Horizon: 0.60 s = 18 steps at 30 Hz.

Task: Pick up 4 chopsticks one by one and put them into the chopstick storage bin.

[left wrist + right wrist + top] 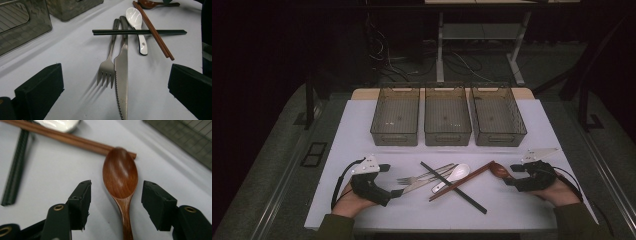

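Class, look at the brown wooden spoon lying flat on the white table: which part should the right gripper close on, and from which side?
Grip the brown wooden spoon across its narrow neck, just below the bowl, coming from the handle end. The right gripper is already open astride it, and the neck looks slimmer and straighter than the rounded bowl, so the pads would likely seat better there.

On the bench (362, 210): three bins (448, 118), two spoons (452, 177), two chopstick pairs (453, 187), one fork (108, 65), one knife (121, 72), two hand-held grippers (390, 180).
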{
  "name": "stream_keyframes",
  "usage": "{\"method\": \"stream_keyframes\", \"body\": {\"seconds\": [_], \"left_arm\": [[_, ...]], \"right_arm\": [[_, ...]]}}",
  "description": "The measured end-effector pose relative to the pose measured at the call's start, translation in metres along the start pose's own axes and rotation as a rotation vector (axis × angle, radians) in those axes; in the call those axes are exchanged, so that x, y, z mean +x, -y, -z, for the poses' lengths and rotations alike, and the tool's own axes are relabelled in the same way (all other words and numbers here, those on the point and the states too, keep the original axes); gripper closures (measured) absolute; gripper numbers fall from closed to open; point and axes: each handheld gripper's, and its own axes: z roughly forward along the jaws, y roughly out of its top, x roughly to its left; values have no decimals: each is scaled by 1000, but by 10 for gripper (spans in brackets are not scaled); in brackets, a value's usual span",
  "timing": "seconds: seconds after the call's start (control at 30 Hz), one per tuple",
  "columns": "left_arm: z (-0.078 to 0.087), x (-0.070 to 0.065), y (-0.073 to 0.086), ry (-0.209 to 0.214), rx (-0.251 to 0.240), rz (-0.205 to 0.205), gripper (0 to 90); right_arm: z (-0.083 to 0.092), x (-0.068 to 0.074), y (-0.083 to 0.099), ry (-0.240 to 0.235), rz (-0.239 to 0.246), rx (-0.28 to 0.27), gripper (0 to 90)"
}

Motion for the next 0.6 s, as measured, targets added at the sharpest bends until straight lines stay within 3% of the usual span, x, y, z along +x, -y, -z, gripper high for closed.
{"method": "stream_keyframes", "body": {"seconds": [0.13,0.33,0.6], "left_arm": [[0,0,0,1,-2,1,0],[0,0,0,1,-1,1,0],[0,0,0,1,0,1,0]], "right_arm": [[-5,-4,4,7,0,32,450],[-5,-8,9,-12,0,50,590],[-5,-10,12,-3,45,79,730]]}}
